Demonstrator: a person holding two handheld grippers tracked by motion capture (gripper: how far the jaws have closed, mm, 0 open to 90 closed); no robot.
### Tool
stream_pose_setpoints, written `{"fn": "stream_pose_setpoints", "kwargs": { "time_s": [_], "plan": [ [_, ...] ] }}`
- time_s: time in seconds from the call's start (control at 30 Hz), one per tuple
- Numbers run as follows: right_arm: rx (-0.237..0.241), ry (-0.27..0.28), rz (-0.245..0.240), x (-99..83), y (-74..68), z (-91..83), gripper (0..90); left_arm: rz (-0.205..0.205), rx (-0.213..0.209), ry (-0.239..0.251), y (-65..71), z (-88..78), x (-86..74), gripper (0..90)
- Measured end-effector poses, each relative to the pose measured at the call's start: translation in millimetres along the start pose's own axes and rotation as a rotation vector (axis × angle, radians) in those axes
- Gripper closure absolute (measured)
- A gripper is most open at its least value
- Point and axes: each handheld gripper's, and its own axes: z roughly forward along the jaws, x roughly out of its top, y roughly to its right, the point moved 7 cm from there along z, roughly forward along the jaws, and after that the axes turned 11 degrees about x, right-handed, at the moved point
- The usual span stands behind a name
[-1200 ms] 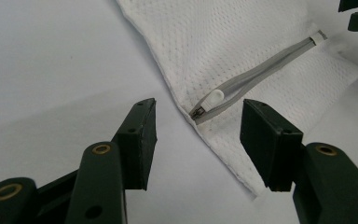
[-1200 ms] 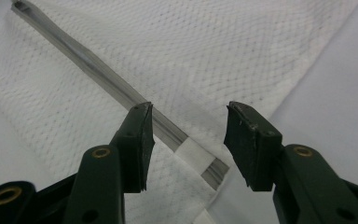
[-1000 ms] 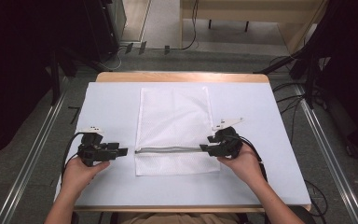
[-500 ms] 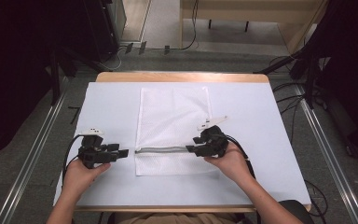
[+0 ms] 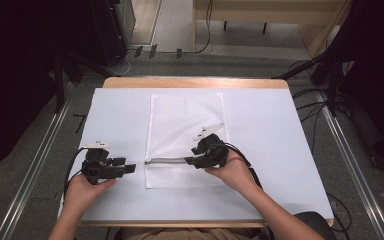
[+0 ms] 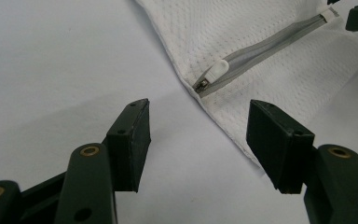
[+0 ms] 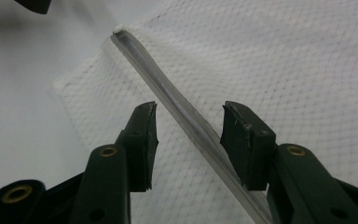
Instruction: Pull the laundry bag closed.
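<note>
A white mesh bag lies flat on the white tabletop. The right gripper has its fingers open, one on each side of the grey zipper, holding nothing. The left gripper is wide open and empty. The zipper pull lies just past its fingers, with bare tabletop between.
</note>
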Motion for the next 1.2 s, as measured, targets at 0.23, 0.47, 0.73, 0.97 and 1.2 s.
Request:
{"fn": "stream_pose_setpoints", "kwargs": {
  "time_s": [0.23,0.47,0.73,0.97,1.2],
  "plan": [
    [0.045,0.010,0.017,17.3,-7.6,8.9,57.9,-0.020,-0.012,-0.010,-5.4,0.8,0.7,39.6],
    [0.049,-0.006,-0.008,30.0,-14.2,20.9,59.3,-0.014,-0.017,-0.006,-6.3,3.3,5.1,39.4],
    [0.060,-0.015,-0.009,37.8,-18.6,35.2,61.4,-0.006,-0.034,-0.022,-7.0,9.1,9.8,39.2],
    [0.090,-0.028,-0.005,40.9,-22.5,51.0,68.0,-0.011,-0.033,-0.022,-11.7,11.0,11.7,39.4],
    [0.100,-0.027,0.004,43.9,-25.5,60.9,68.4,-0.010,-0.031,-0.011,-13.2,10.6,12.7,39.4]
  ]
}}
